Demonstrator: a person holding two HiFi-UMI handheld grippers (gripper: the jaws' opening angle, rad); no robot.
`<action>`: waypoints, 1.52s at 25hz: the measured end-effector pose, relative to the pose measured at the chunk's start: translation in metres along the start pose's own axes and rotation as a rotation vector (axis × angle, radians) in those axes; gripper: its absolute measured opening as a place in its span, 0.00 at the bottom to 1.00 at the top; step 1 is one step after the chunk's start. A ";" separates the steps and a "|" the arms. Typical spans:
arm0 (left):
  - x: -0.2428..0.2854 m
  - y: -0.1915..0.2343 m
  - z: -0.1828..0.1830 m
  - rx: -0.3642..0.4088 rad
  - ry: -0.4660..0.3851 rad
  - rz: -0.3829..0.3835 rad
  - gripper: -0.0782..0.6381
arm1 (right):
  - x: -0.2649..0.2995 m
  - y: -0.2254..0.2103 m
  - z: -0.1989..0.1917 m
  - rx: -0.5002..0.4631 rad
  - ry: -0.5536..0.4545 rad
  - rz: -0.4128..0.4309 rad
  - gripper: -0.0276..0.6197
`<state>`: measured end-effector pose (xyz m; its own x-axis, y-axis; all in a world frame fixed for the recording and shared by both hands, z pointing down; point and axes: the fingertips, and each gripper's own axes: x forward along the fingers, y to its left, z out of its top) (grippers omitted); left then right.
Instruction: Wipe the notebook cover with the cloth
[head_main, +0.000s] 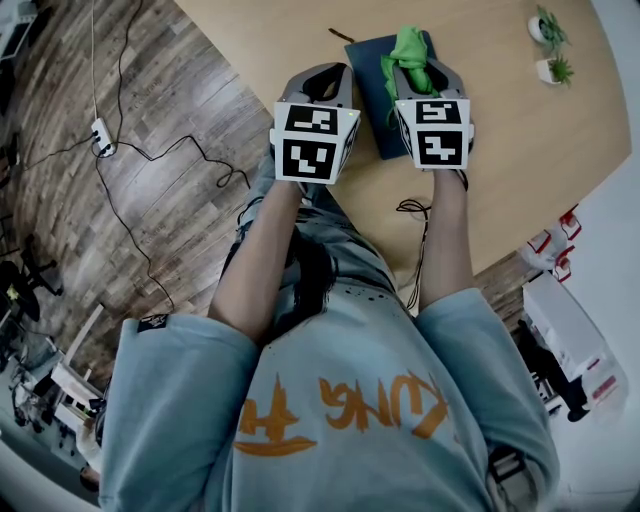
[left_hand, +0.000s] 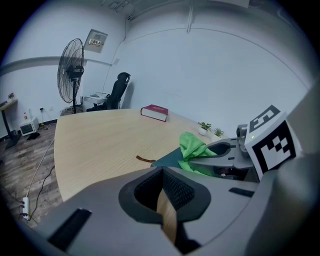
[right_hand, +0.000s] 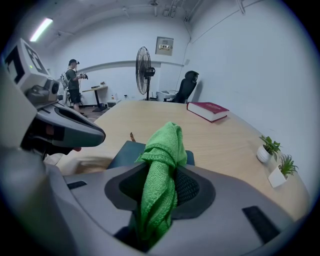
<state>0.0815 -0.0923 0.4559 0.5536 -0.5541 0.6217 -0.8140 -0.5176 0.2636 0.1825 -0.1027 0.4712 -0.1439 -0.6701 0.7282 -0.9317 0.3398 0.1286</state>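
A dark teal notebook (head_main: 368, 92) lies on the wooden table (head_main: 500, 120), near its front edge. My right gripper (head_main: 425, 72) hovers over the notebook's right part, shut on a bunched green cloth (head_main: 408, 48) that sticks out past its tips. In the right gripper view the cloth (right_hand: 162, 150) fills the jaws of the right gripper (right_hand: 162, 182), with the notebook (right_hand: 122, 152) just beyond. My left gripper (head_main: 322, 80) is held beside the notebook's left edge, shut and holding nothing. In the left gripper view the left gripper (left_hand: 162, 186) shows only a sliver of table between its pads.
A red book (right_hand: 207, 110) lies farther back on the table. Two small potted plants (head_main: 548, 35) stand at the far right. A thin brown strip (left_hand: 145, 159) lies by the notebook. Cables and a power strip (head_main: 100, 135) run over the floor on the left. A fan (right_hand: 144, 70), a chair (left_hand: 117, 90) and a person (right_hand: 75, 82) are beyond the table.
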 end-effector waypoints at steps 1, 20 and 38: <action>-0.001 -0.001 0.000 0.001 -0.002 0.000 0.13 | -0.001 0.001 -0.001 0.001 0.001 0.001 0.23; -0.013 -0.015 -0.007 -0.005 -0.022 -0.026 0.13 | -0.022 0.008 -0.021 0.000 0.006 -0.012 0.23; -0.033 -0.031 -0.020 0.011 -0.040 -0.030 0.13 | -0.054 0.018 -0.053 0.020 0.008 -0.022 0.23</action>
<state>0.0847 -0.0445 0.4421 0.5845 -0.5639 0.5835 -0.7952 -0.5411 0.2737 0.1909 -0.0252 0.4700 -0.1210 -0.6720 0.7306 -0.9409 0.3121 0.1313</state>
